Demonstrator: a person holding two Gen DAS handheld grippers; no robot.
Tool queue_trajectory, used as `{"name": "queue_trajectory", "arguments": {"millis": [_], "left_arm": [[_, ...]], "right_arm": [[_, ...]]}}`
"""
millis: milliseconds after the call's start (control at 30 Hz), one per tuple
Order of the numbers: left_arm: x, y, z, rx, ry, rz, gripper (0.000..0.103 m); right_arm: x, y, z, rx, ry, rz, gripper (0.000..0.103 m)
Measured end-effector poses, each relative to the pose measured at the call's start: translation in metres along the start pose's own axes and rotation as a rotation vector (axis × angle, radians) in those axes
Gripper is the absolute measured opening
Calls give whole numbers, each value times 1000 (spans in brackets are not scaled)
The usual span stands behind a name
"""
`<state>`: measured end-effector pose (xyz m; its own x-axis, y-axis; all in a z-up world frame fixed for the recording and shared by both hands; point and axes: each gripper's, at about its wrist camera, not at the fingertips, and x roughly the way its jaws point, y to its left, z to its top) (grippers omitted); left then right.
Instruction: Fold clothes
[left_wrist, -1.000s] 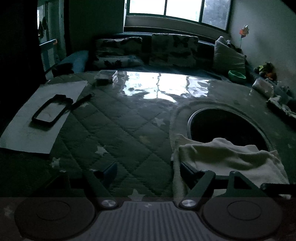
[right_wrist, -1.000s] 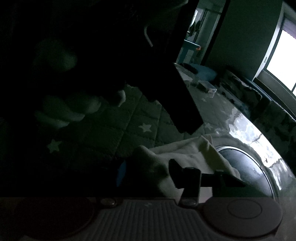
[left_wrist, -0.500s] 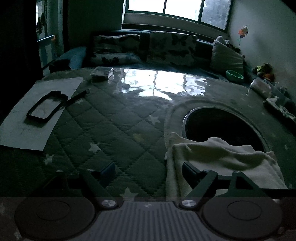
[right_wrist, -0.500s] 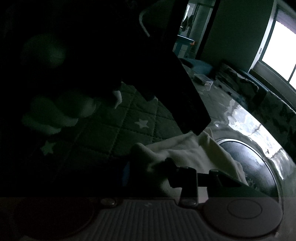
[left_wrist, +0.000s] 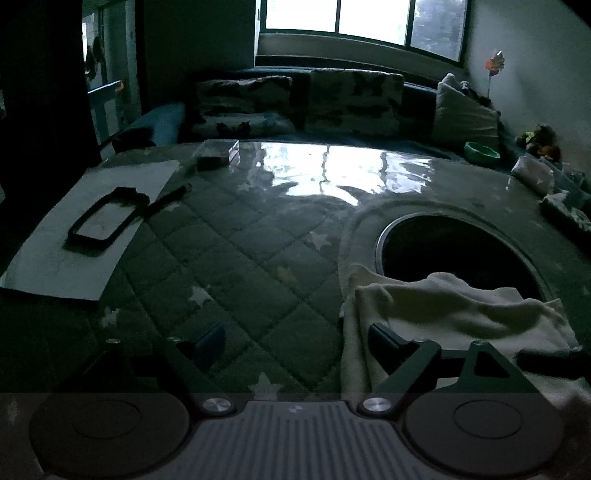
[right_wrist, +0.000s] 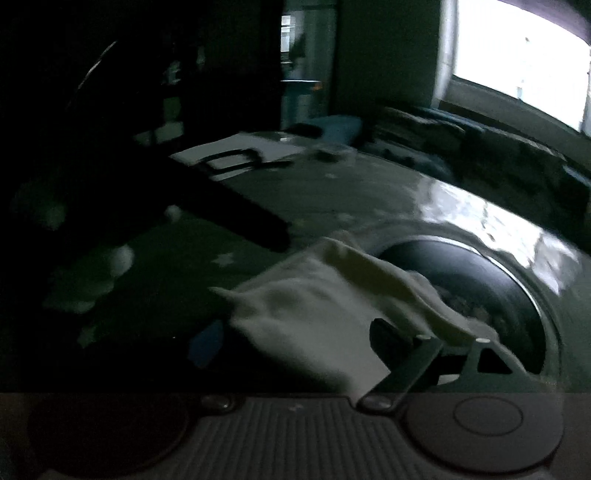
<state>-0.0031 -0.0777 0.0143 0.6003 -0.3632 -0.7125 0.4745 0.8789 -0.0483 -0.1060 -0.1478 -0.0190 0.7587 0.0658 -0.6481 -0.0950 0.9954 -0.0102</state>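
Your right gripper (right_wrist: 295, 339), jaws just spread, apparently straddles the cream cloth (right_wrist: 314, 306); the left gripper (left_wrist: 291, 341), also spread, sits beside it.

Motion blur smeared the whole right wrist view, its left side lost in darkness, and the cream cloth (right_wrist: 317, 314) lacked sharp edges.

My left wrist camera is looking low across the quilted bench (left_wrist: 236, 258) toward the window (left_wrist: 362, 18). My right one is facing it slantwise, blurred. Both are sharing the cream cloth (left_wrist: 454, 306) (right_wrist: 317, 295) close up.
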Motion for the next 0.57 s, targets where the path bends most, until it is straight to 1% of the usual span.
{"name": "queue_trajectory", "arguments": {"millis": [33, 100, 167, 367, 433, 467, 500, 567], "left_arm": [[0, -1, -1, -1, 3, 0, 87], [1, -3, -3, -1, 9, 0, 87], [2, -5, -4, -2, 16, -3, 87], [4, -9, -7, -17, 21, 0, 87], [5, -9, -7, -19, 21, -2, 87], [5, -10, -7, -16, 24, -1, 90], [5, -11, -8, -12, 28, 0, 96], [6, -12, -9, -13, 33, -4, 102]], "right_arm": [[-2, -5, -2, 28, -3, -11, 97], [-6, -18, -6, 75, -14, -56, 99], [-6, -28, -9, 111, -17, -90, 103], [-4, -55, -22, 227, 8, -115, 103], [-3, -57, -25, 245, 19, -112, 103], [-2, -58, -26, 253, 22, -110, 103], [-1, -58, -27, 256, 21, -111, 103], [-1, -57, -27, 258, 23, -113, 103]]}}
